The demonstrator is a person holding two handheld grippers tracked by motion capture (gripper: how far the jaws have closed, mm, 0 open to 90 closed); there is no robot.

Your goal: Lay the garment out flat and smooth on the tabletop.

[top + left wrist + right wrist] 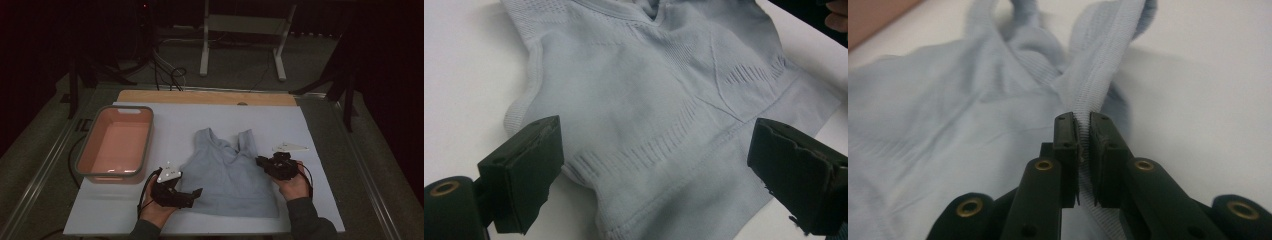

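Note:
A light blue sleeveless top (227, 175) lies flat on the white table cover (175, 120), straps toward the far side. My left gripper (192, 196) stands open at the top's lower left corner. In the left gripper view its jaws (659, 170) are wide apart, with the ribbed hem of the top (649, 100) lying between them, untouched. My right gripper (261, 162) is at the top's right edge below the right strap. In the right gripper view it (1084, 130) is shut on a ribbed edge band of the top (948, 125), which runs up between the pads.
A pink basin with a grey rim (146, 145) sits at the left of the table. A strip of wooden table edge (200, 97) lies beyond the cover. A white frame stand (240, 35) and cables are on the floor behind.

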